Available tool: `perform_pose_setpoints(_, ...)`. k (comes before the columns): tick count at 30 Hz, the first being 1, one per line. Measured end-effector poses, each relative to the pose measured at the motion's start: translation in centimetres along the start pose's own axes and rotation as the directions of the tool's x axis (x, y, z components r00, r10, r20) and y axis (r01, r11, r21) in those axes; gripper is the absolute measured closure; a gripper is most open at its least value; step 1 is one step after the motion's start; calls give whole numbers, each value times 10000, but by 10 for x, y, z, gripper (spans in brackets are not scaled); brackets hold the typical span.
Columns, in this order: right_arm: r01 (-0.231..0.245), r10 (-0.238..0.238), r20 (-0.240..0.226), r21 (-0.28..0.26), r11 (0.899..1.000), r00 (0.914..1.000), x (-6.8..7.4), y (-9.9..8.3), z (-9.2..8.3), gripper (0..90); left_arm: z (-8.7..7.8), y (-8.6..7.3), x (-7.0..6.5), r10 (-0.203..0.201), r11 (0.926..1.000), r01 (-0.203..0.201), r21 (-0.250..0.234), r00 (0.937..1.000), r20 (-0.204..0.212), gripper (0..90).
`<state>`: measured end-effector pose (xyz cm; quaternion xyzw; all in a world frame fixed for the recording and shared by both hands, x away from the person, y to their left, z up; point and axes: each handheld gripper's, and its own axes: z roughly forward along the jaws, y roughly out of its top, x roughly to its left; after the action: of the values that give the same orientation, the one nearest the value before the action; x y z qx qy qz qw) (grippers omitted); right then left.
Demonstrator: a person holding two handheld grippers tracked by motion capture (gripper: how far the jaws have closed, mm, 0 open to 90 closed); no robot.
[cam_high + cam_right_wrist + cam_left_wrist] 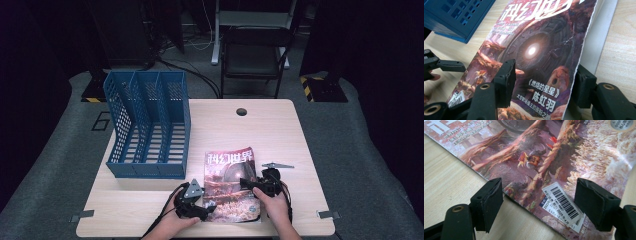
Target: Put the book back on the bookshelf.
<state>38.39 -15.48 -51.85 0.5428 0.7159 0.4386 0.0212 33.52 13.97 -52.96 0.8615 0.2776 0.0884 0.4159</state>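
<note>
A magazine [231,182] with a reddish science-fiction cover lies flat near the table's front edge. My left gripper [209,204] is at its near left corner. In the left gripper view the left gripper [539,188] stands open, its jaws apart on either side of the corner of the magazine [544,152] that carries the barcode label [561,202]. My right gripper [248,183] reaches in from the right side. Its jaws [546,73] straddle the right edge of the magazine [536,50], one over the cover, one past the edge by the white pages, with neither pad pressing.
A blue three-slot file rack [150,125] stands at the back left of the wooden table [280,135], and its corner [456,15] is close beyond the magazine. A black chair [255,55] stands behind the table. The left gripper's finger [447,65] reaches in from the left in the right gripper view.
</note>
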Motion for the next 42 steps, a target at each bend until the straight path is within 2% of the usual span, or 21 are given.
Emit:
perform_pose_setpoints(5, -115, 119, -211, 197, 9997, 9997, 1, 0, 0, 484, 0, 0, 0, -4, 10000, 4, 2, 10000, -1, 227)
perform_pose_setpoints(6, 27, -16, -373, 302, 9995, 9993, 2, 0, 1, 499, 0, 0, 0, 3, 10000, -3, 5, 10000, -10, 227)
perform_pose_setpoints(7, 27, -16, -373, 302, 9995, 9993, 2, 0, 1, 499, 0, 0, 0, 3, 10000, -3, 5, 10000, -10, 227)
perform_pose_setpoints(8, 227, -212, -332, 454, 9987, 9992, 6, -1, 2, 499, 0, 0, 0, -6, 10000, 6, 3, 10000, -7, 227)
perform_pose_setpoints(16, 642, -599, -572, 780, 9949, 9966, 11, -2, 5, 526, 0, 0, 0, -68, 10000, 68, 34, 10000, 65, 227)
perform_pose_setpoints(20, 511, -466, -595, 766, 9957, 9971, 10, -2, 4, 556, 0, 0, 0, -83, 10000, 83, 1, 9999, 64, 228)
perform_pose_setpoints(30, 626, -575, -616, 850, 9944, 9964, 9, -2, 4, 596, 0, 0, -1, -127, 9999, 127, -79, 9999, -17, 228)
perform_pose_setpoints(34, 624, -570, -628, 877, 9942, 9964, 7, -2, 4, 640, 0, 0, -1, -95, 9999, 94, -79, 10000, -17, 227)
perform_pose_setpoints(35, 473, -413, -652, 939, 9945, 9970, 8, -2, 4, 647, 0, 0, -1, -121, 9999, 121, -78, 9999, -15, 228)
perform_pose_setpoints(42, 512, -439, -782, 940, 9943, 9960, 4, -2, 4, 696, 0, 0, -1, -105, 9999, 105, -84, 9999, -16, 228)
